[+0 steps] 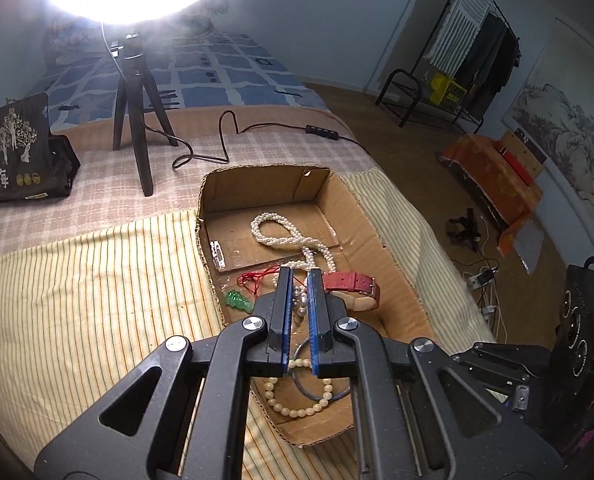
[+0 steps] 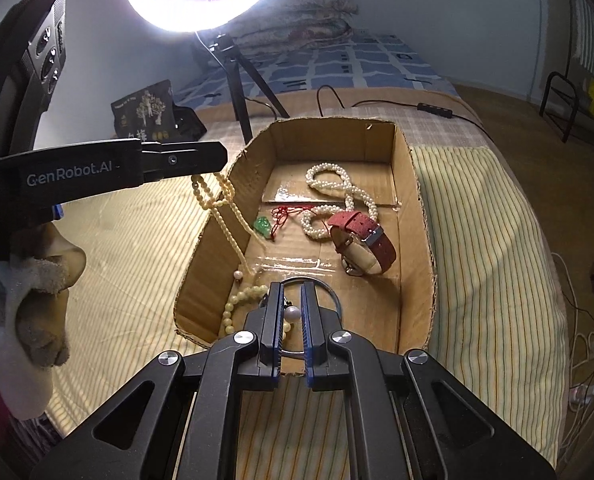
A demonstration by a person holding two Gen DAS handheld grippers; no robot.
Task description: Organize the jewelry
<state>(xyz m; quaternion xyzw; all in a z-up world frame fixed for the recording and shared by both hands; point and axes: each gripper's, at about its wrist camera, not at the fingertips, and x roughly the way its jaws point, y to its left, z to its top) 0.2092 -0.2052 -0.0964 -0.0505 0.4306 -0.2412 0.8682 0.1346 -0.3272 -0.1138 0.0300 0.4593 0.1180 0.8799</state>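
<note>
Two grippers work over an open cardboard box (image 2: 411,184) on a striped bed cover. At upper left of the right wrist view, our left gripper (image 2: 201,158) holds its fingers closed on a cream bead strand (image 2: 225,216), which hangs slack over the box's left wall. In mid-frame lie a green pendant (image 2: 261,225) on red cord, a white pearl rope (image 2: 337,192) and a red-strapped watch (image 2: 363,242). At lower centre, our right gripper (image 2: 292,312) has its fingers narrowly parted around a loose pearl (image 2: 292,313); we cannot tell whether they pinch it. We judge the strand light, limp and easily snagged, best taken mid-length. The box walls crowd both sides; open room lies above.
</note>
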